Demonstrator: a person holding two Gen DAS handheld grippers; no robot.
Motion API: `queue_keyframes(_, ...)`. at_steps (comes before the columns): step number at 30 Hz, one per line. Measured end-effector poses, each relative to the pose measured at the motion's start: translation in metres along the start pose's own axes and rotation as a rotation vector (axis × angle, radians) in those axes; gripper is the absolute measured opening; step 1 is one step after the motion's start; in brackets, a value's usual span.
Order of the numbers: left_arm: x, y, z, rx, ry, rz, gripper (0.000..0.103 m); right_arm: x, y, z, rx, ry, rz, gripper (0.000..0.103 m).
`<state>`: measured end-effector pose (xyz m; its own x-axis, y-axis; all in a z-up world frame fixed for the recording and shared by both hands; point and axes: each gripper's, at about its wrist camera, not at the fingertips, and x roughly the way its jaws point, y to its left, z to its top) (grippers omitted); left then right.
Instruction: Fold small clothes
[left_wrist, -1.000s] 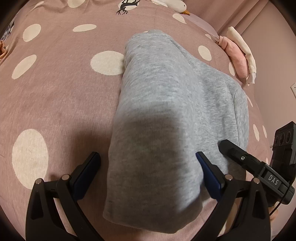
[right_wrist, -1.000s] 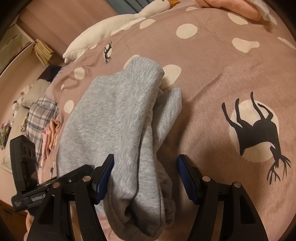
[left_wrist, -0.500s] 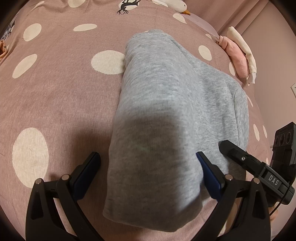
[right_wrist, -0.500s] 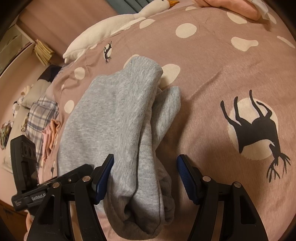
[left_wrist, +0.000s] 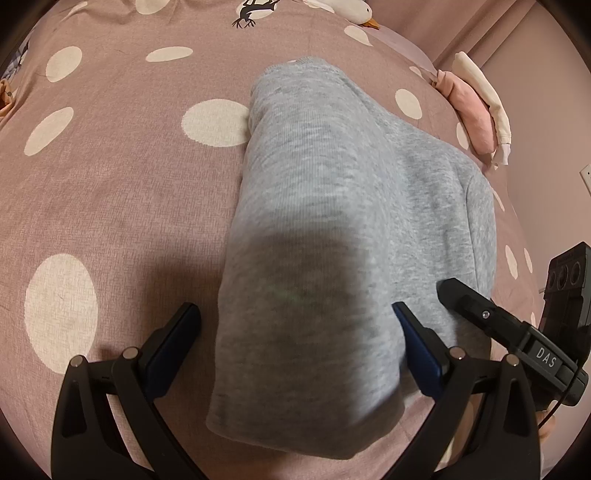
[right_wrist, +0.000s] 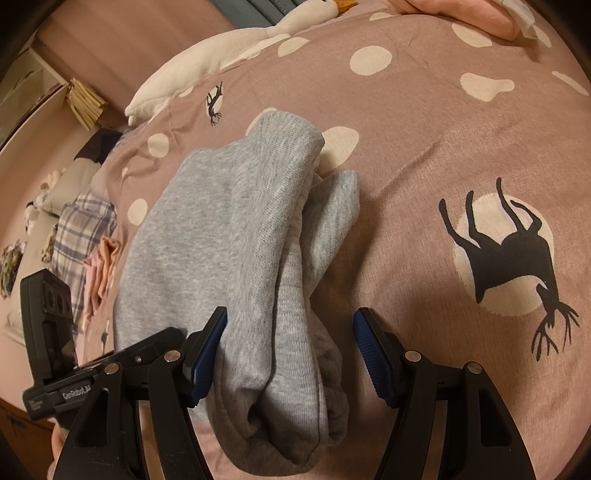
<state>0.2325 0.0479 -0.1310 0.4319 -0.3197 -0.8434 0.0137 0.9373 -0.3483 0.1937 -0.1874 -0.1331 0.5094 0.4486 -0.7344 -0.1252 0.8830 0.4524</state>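
Observation:
A grey knitted garment (left_wrist: 332, 236), folded into a thick long bundle, lies on the pink dotted bedspread (left_wrist: 110, 177). My left gripper (left_wrist: 295, 343) is open, its blue-padded fingers on either side of the bundle's near end. In the right wrist view the same garment (right_wrist: 236, 243) shows its layered folded edge, with a loose flap (right_wrist: 332, 206) sticking out to the right. My right gripper (right_wrist: 291, 354) is open and straddles the other near end of the bundle. Each gripper also shows at the edge of the other's view.
A white goose plush (right_wrist: 229, 51) lies at the far side of the bed. A pink and cream cloth (left_wrist: 476, 110) sits at the bed's right edge. Plaid and pink clothes (right_wrist: 81, 236) lie at the left. A black deer print (right_wrist: 509, 251) marks the bedspread.
Almost nothing differs. The garment sits a touch lower between the right gripper's fingers. Both grippers stay open around it.

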Motion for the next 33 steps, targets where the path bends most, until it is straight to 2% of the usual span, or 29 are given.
queue_keyframes(25,-0.0021,0.0018,-0.0008,-0.003,0.002,0.000,0.101,0.0003,0.0010,0.0018,0.000,0.000,-0.003,0.068)
queue_keyframes(33,-0.0062,0.0049,-0.0026,0.002,0.005,0.002,0.101,-0.0044,0.0015,-0.0034,-0.011,0.000,-0.030,0.069)
